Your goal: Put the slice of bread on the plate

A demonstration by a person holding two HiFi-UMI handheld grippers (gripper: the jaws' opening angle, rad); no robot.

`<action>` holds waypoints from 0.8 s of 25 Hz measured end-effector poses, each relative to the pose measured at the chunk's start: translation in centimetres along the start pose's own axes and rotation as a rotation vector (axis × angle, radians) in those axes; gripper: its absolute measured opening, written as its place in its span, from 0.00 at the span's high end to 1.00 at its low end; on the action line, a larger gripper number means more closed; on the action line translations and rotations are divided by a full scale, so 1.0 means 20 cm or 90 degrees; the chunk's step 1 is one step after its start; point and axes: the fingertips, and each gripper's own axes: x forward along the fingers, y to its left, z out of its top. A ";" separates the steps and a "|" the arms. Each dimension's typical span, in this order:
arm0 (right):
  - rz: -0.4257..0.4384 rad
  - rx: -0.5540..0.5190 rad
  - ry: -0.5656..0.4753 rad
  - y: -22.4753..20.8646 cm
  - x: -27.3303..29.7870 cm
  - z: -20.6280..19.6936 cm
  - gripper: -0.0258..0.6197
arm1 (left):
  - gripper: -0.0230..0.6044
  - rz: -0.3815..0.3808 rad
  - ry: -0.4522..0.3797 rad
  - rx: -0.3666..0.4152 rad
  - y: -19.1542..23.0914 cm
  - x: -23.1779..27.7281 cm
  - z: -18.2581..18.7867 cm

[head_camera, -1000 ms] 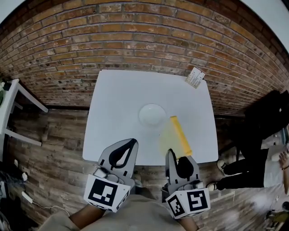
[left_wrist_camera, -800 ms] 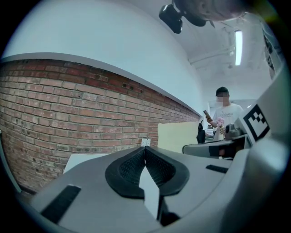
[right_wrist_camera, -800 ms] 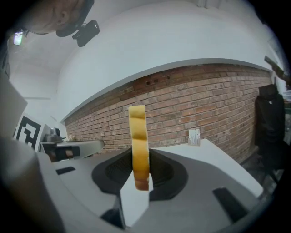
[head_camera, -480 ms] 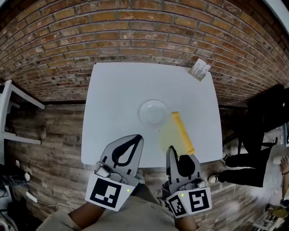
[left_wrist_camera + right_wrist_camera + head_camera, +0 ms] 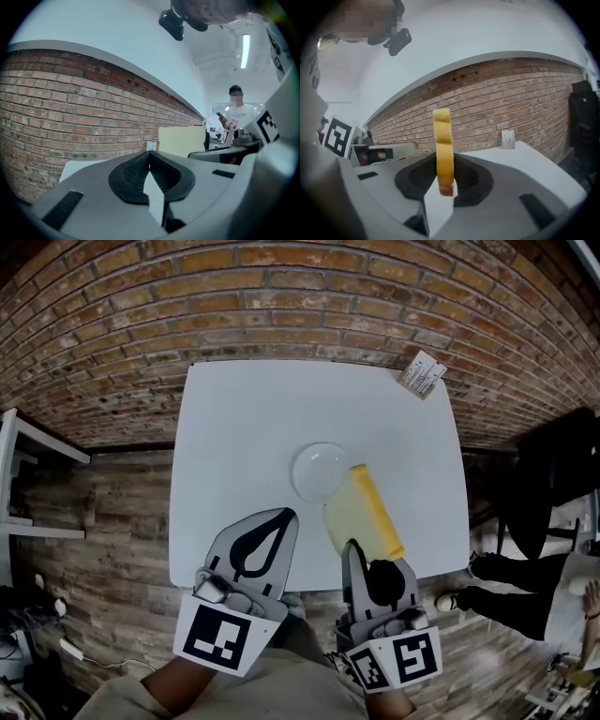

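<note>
The left gripper (image 5: 281, 518) is pinched closed with nothing in it. It hangs over the near edge of the tabletop (image 5: 244, 409). The plate (image 5: 298, 474) lies ahead of it, a bit to its right. The right gripper (image 5: 356, 554) is nearer to the job. It grips the slice of bread (image 5: 361, 514) on its edge, and the slice sticks out ahead. The far end of the bread is just beside the plate's right rim, so the plate is ahead and left of this gripper. Nothing is in the way. A small card (image 5: 424, 374) sits far off at the back right corner.
</note>
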 end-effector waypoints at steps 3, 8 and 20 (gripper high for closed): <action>0.005 -0.004 0.003 0.00 0.03 -0.02 0.81 | 0.95 0.001 0.001 0.000 0.02 0.01 -0.01; 0.008 -0.011 0.002 -0.03 0.08 -0.04 0.81 | 0.95 0.001 0.003 0.001 0.03 0.02 -0.02; 0.011 0.006 0.010 -0.09 0.19 -0.11 0.81 | 0.95 -0.001 0.016 0.000 0.06 0.06 -0.03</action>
